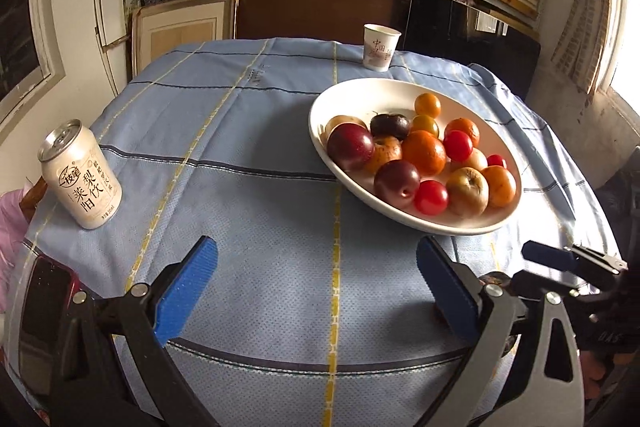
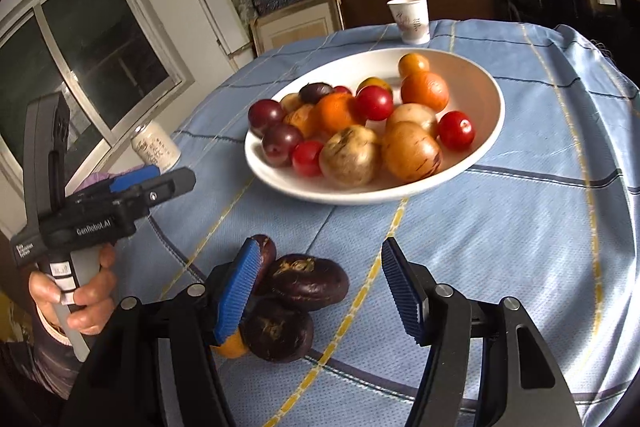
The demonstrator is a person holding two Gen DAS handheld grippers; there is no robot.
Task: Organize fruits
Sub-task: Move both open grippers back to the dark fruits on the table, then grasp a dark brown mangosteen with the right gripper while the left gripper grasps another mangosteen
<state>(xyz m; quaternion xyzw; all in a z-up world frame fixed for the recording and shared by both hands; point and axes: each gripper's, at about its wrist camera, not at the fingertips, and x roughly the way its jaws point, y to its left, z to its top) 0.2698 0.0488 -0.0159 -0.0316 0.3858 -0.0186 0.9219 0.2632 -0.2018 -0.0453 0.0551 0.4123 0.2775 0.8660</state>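
Fruits fill the white bowl (image 1: 320, 131) in the left wrist view: dark red plums (image 1: 350, 145), oranges (image 1: 424, 151), small red tomatoes (image 1: 431, 197) and brownish round fruits (image 1: 467, 191) lie there in a heap, touching each other. The bowl stands on the blue checked tablecloth (image 1: 240, 131), to the right of the middle. A paper cup (image 1: 381, 47) stands behind the bowl near the far edge, and a pale drink can (image 1: 80, 175) stands upright at the left side, well apart from the bowl. The left gripper (image 1: 316, 287) is released, its blue pads wide apart with only cloth between them. The right gripper (image 1: 576, 259) shows at the right edge.

From the right wrist view, three dark purple fruits (image 2: 306, 281) lie together on the tablecloth (image 2: 520, 227) in front of the bowl (image 2: 486, 131), touching each other, and one orange fruit (image 2: 232, 347) sits just beside them, partly hidden. The right gripper (image 2: 320, 291) is released too; its left pad (image 2: 236, 291) stands in front of the purple fruits, and whether it touches them I cannot tell. The left gripper (image 2: 160, 179) is at the left, held by the left hand (image 2: 80, 291), near the can (image 2: 156, 147). The cup (image 2: 410, 19) stands behind the bowl.
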